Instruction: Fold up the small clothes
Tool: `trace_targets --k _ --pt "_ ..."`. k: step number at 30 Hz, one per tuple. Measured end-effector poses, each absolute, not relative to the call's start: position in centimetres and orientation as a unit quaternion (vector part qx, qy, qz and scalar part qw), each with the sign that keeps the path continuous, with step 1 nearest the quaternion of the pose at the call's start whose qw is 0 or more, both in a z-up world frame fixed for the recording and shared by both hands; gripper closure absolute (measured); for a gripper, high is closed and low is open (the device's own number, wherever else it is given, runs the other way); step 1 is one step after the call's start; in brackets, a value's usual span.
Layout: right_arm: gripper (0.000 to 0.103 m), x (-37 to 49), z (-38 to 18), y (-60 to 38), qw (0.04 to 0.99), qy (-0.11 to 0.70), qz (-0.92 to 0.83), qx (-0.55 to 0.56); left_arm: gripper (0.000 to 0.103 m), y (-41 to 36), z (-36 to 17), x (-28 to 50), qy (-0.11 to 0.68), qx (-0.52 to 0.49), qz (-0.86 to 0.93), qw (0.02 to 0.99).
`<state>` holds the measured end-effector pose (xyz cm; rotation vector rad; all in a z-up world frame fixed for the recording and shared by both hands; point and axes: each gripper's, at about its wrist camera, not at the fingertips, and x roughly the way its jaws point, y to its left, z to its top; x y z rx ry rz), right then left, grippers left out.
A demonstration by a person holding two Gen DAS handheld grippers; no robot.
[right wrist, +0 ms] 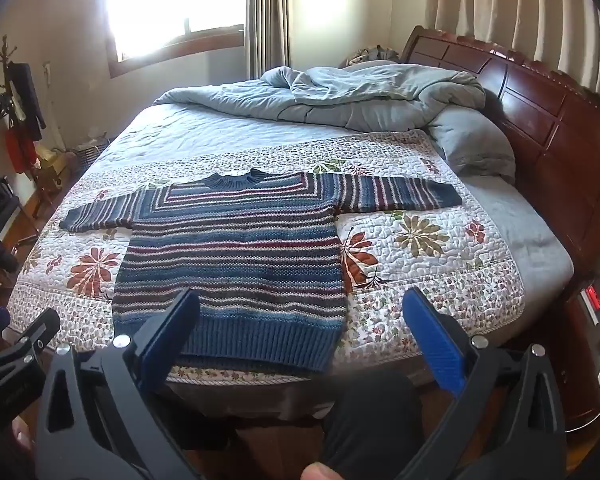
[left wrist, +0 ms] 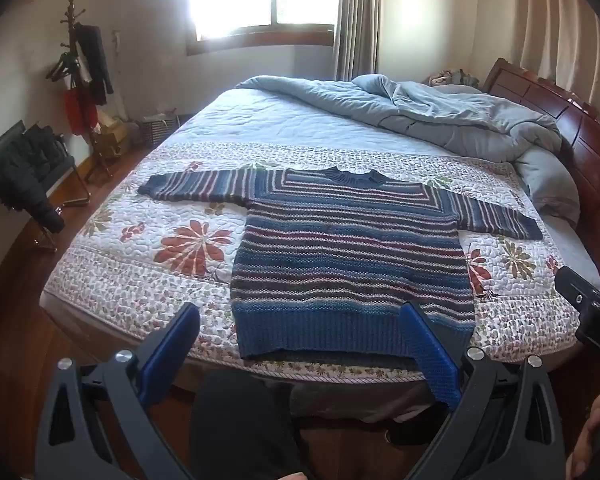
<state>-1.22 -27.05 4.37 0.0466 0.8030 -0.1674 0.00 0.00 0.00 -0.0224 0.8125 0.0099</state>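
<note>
Blue, maroon and white striped knitted sweater (left wrist: 352,256) (right wrist: 236,256): spread flat, sleeves out, on the floral quilted bedspread (left wrist: 148,264), hem at its near edge. Left gripper (left wrist: 300,312) and right gripper (right wrist: 300,300): both released wide, empty, short of that hem.

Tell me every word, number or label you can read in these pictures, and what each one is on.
"DA": pale letters, cut off by the picture's edge, on the black body of the right tongs, seen from the left camera.
Faint marking on the left tongs in the right camera: too blurred to read.
Red panel on the black box beside the bed: nothing readable.
Sweater: no visible text.
</note>
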Motion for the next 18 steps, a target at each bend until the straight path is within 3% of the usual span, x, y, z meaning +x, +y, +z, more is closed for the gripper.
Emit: trace_targets --k 18 --pt "0.002 -0.9 4.61 -27.08 0.918 0.387 -0.082 0.021 0.004 0.1 0.17 0.3 0.393 -0.007 0.006 0.919"
